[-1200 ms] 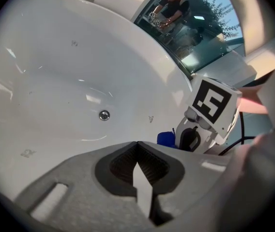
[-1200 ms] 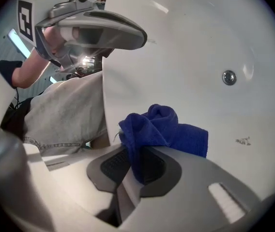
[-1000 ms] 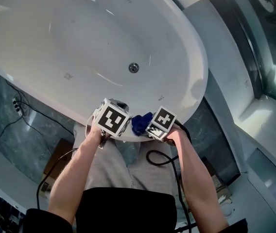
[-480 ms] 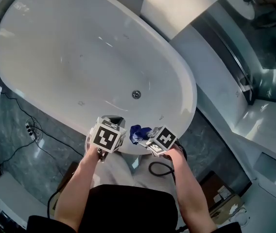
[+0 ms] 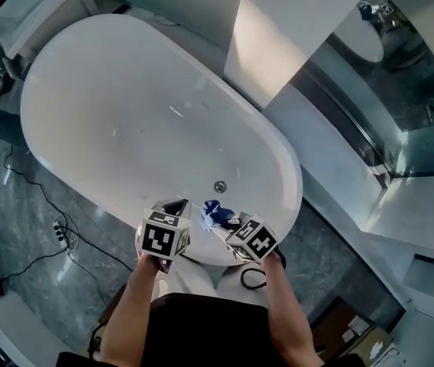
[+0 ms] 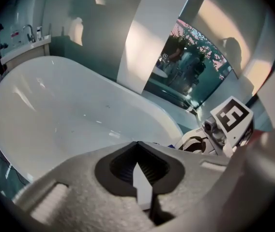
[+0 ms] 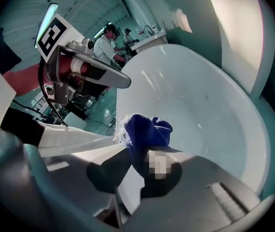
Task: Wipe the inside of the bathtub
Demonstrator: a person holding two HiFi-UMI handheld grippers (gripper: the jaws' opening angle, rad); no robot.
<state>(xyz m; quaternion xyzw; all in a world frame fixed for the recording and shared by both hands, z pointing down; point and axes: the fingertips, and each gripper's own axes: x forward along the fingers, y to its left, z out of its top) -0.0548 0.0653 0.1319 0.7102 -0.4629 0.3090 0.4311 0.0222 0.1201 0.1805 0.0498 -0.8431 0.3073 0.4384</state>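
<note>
The right gripper (image 7: 140,161) has its jaws pressed together on a blue cloth (image 7: 146,129), which bunches out from between them. The left gripper (image 6: 138,151) has its jaws closed on each other with nothing between them.

In the head view the right gripper (image 5: 231,222) and the left gripper (image 5: 176,205) sit side by side over the near rim of the bathtub (image 5: 118,105). The blue cloth (image 5: 214,213) hangs above that rim, just near of the drain (image 5: 219,186).

Change against one second ago:
- The head view then showed only the near end of the bathtub; the whole oval is now in frame.
- The drain has come closer to the grippers in the picture.
- The grippers remain paired at the near rim, and the cloth stays clamped in the right one.

Surroundings:
- Black cables (image 5: 26,193) run over the dark floor to the left of the bathtub.
- A white wall panel (image 5: 293,29) rises at the far right.
- A black cable loop (image 5: 254,275) lies under the right hand.
- The left gripper view shows the tub basin (image 6: 55,120) ahead and the right gripper's marker cube (image 6: 232,117) at right.
</note>
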